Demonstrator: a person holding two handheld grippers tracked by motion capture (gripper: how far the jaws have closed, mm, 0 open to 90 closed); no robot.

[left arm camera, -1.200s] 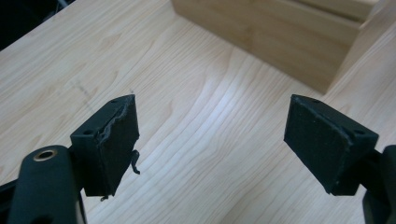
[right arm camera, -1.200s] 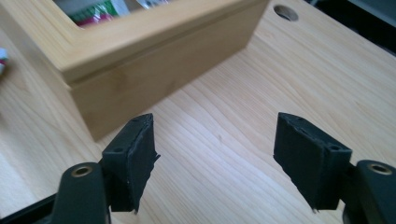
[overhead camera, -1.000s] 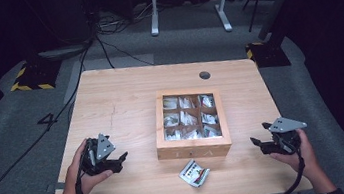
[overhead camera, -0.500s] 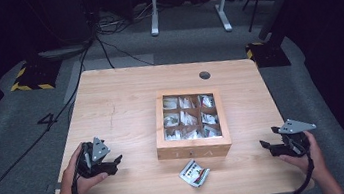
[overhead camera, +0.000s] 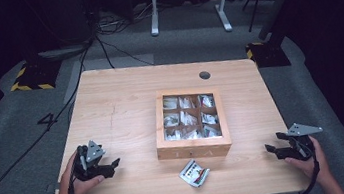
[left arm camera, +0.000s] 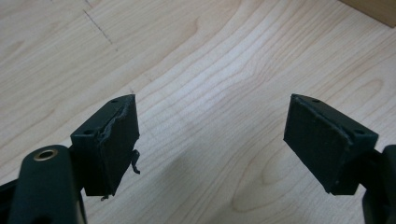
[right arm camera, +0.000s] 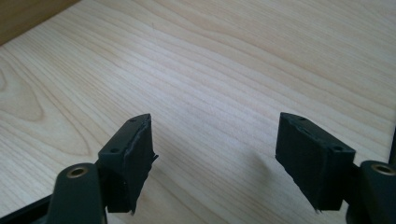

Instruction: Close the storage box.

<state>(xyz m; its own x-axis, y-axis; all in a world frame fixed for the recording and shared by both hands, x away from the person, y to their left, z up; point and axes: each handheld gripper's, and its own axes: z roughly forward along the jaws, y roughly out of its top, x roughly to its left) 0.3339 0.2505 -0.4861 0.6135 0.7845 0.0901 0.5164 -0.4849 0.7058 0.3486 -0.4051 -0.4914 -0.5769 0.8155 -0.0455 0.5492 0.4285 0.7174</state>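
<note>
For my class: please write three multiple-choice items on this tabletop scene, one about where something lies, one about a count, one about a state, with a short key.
1. Where does the small packet lie?
A. inside the wooden box
B. on the table in front of the box's near side
C. between the left gripper's jaws

2. How many compartments does the wooden box have?
A. four
B. six
C. nine

3. How do the left gripper's jaws stand?
A. open with nothing between them
B. shut on the packet
C. shut on the box's edge

Key:
1 B: the high view shows the packet on the table, just short of the box's near wall.
2 C: the dividers form three rows of three.
3 A: the left gripper shows its pads wide apart over bare wood; the right gripper stands the same way.
</note>
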